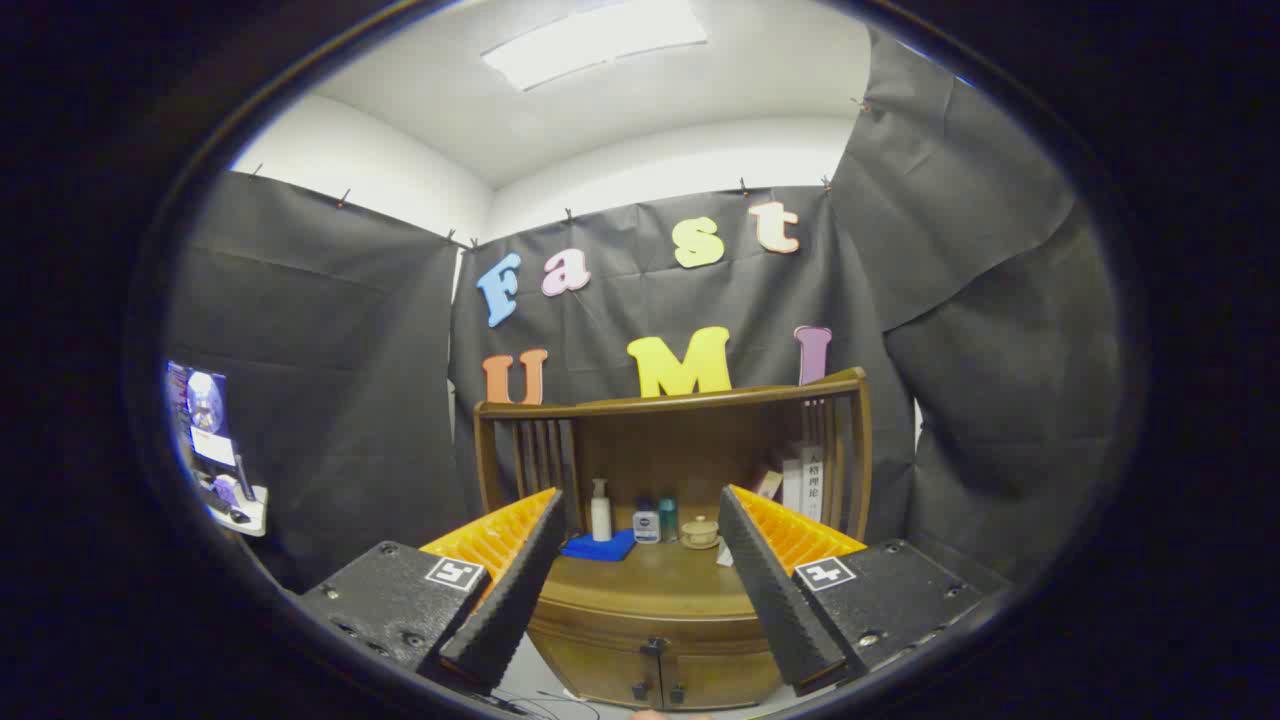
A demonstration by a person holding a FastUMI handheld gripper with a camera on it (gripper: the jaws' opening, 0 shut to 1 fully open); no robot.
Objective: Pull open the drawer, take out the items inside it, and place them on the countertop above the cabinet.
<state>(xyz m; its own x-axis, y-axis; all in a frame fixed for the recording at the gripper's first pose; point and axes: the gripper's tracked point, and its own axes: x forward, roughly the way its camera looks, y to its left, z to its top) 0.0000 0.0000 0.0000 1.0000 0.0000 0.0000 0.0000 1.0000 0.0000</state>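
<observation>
Gripper view: we see the gripper (640, 590) held up and well back from a wooden cabinet (655, 640), jaws spread wide with nothing between them. Through the gap between the fingers (505, 590) sits the cabinet's rounded front, with a band under the top that we judge to be the drawer (650, 608), closed; whatever is inside is hidden. Below it two small doors with dark knobs (655, 690). The table (660, 572), meaning the cabinet's countertop, already carries a blue cloth (598, 546), a white pump bottle (600, 510), a small jar with a blue lid (646, 523), a teal bottle (667, 519) and a low round pot (699, 533), all toward the back under a slatted wooden hutch (670, 400); books (800, 485) stand at the hutch's right. Front strip of the table looks free. Off to the left, a small stand with a screen (212, 440), not relevant. We judge the task barely begun: approach to the drawer is the step in hand. To do it well we'd drop the jaws lower and come in square to the drawer front, find its pull (too small to make out from here, a dark fitting shows near the centre (655, 646)), close on that firmly, then pull straight back, level, no twisting. Keep clear of the door knobs below; grabbing those opens the wrong thing.
</observation>
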